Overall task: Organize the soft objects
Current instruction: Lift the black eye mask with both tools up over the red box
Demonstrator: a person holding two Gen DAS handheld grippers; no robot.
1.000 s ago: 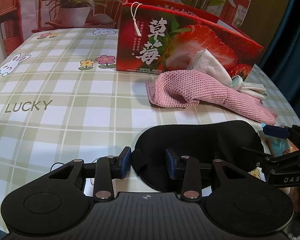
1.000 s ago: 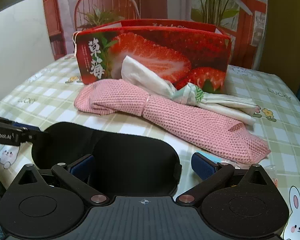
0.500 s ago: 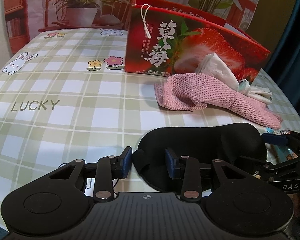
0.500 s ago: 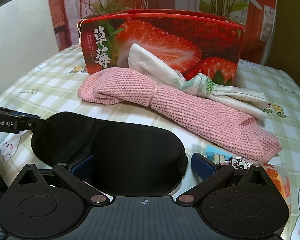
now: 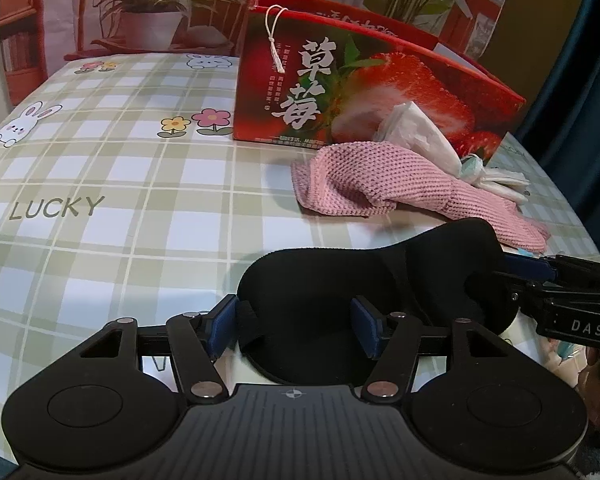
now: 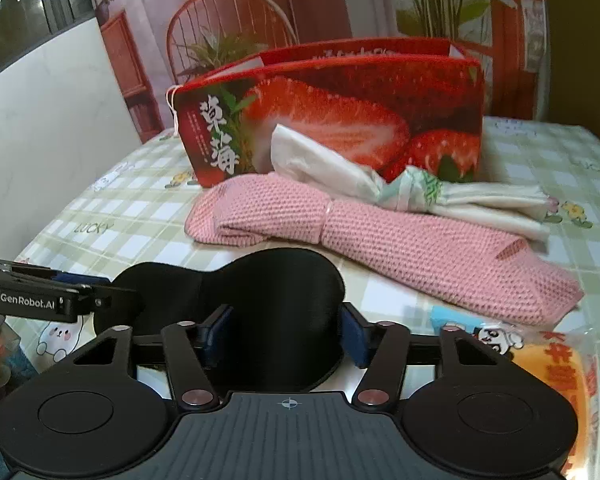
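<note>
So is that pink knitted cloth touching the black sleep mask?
Apart. The right wrist view shows a strip of checked tablecloth between the pink knitted cloth and the black sleep mask.

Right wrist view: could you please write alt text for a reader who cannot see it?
The right tool is closing around a black eye mask on a checked table. Behind lie a pink cloth and a strawberry box.

left gripper (image 5: 294, 330) let go of the eye mask (image 5: 340, 300) – jaws opening – while right gripper (image 6: 284, 334) closes on its other end, bunching it up.
</note>
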